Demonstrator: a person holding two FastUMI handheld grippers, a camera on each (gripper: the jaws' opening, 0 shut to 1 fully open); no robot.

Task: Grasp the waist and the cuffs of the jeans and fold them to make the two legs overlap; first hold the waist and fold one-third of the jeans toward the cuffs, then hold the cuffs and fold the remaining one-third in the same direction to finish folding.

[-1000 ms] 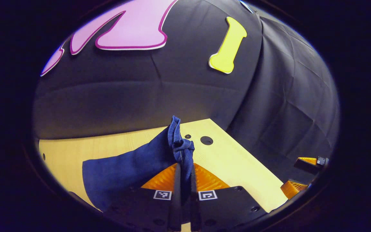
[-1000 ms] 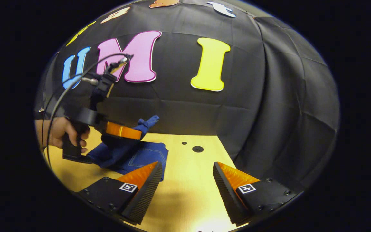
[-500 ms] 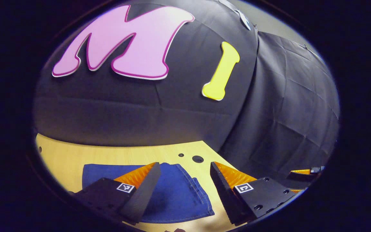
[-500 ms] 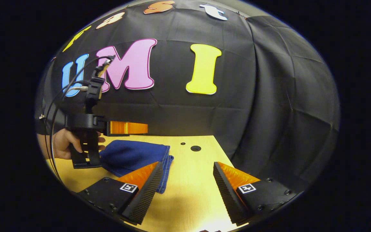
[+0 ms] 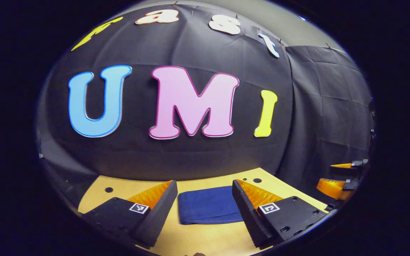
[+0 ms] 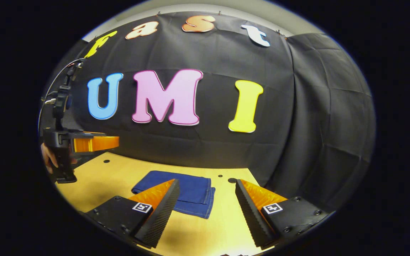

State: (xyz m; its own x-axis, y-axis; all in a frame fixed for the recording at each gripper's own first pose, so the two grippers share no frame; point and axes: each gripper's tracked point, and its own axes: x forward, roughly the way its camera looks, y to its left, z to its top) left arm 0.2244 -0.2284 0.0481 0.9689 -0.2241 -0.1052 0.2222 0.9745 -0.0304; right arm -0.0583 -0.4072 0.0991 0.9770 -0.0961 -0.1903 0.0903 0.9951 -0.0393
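I have the jeans [image 5: 208, 209] lying flat on the counter [image 5: 205, 238] as a compact blue rectangle, and from where I sit that looks like the finished fold. In the left gripper view the bundle sits just beyond my left gripper [image 5: 203, 209], framed between its two fingers, with its rounded folded edge nearest me. In the right gripper view the jeans [image 6: 190, 193] lie past the left finger of my right gripper [image 6: 207, 209], and stitched edges are stacked at the bundle's near right corner, so several layers are resting on each other.

Neither gripper holds anything. The left gripper's fingers are spread wide with bare counter and denim between them, clear of the cloth. The right gripper's fingers are equally wide apart, with only counter between them. In the right gripper view I can also see the left gripper [image 6: 94, 143], with a hand [image 6: 50, 160] on its handle, raised off the counter to the left of the jeans and well apart from them.

My judgement: the legs are overlapped and both one-third folds look done, since no waist or cuffs stick out from the rectangle. I can't tell whether the hidden layers line up neatly. At most a small tidy of the edges is left.
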